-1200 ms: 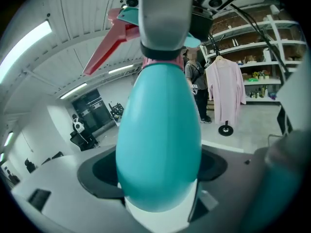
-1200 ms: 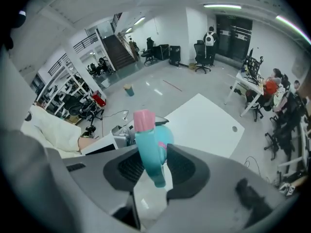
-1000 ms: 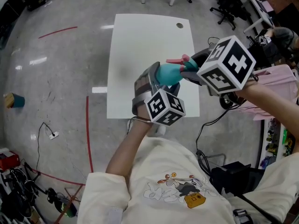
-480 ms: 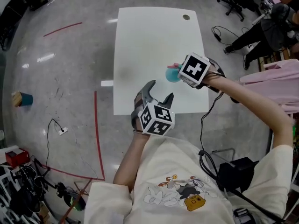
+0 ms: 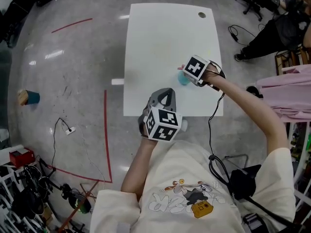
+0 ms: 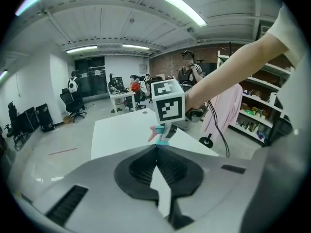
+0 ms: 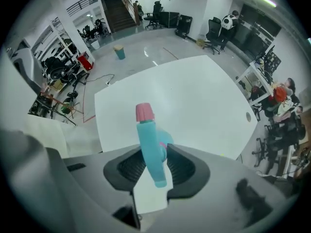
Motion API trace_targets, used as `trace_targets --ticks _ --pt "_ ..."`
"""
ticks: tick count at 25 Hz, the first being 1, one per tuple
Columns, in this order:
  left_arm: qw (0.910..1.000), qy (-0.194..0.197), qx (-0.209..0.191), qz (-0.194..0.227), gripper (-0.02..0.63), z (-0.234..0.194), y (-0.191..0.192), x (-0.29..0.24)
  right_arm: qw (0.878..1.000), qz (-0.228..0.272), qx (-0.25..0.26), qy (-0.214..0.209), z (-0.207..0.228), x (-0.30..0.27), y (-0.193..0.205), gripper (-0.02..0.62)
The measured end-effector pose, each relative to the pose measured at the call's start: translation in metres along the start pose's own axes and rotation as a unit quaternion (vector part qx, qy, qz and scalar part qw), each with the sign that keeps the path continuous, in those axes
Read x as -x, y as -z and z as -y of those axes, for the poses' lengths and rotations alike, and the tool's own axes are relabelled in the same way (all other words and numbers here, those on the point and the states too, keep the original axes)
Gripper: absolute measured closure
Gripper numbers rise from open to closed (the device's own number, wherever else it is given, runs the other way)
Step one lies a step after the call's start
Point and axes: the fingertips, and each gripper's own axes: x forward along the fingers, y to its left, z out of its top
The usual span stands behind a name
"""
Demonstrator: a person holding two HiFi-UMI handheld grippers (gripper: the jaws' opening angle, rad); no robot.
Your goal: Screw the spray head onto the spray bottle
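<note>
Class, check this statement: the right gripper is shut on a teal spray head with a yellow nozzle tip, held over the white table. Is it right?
Not quite. The nozzle tip is pink, not yellow, as the right gripper view shows. The rest holds: the right gripper is shut on the teal spray head, held over the white table.
</note>
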Motion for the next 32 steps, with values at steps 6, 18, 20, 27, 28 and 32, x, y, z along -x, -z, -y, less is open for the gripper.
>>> trace_targets --ticks 6,18,20,27,28,32 --pt "1.0 0.005 0.001 -0.001 0.598 -0.002 0.0 0.0 1.0 -0.004 -0.003 -0.005 -0.007 -0.012 0.0 0.466" --pt "0.9999 0.016 -0.005 -0.002 0.598 0.004 -0.002 -0.002 1.0 0.016 -0.012 -0.005 -0.009 -0.009 -0.003 0.465" --pt "0.9998 0.016 -0.008 -0.001 0.598 0.004 -0.003 -0.002 0.999 0.033 -0.004 0.002 -0.003 0.002 -0.008 0.465" --pt "0.9998 0.015 0.006 0.01 0.598 0.005 -0.016 0.005 0.994 0.105 -0.015 -0.036 -0.025 0.079 0.014 0.465" --pt "0.9998 0.015 0.008 0.014 0.598 0.006 -0.021 0.008 0.99 0.132 -0.034 -0.042 -0.03 0.094 0.019 0.466" --pt "0.9994 0.016 0.008 0.032 0.598 0.009 -0.04 0.021 0.947 0.292 -0.128 -0.045 -0.046 0.147 0.026 0.466"
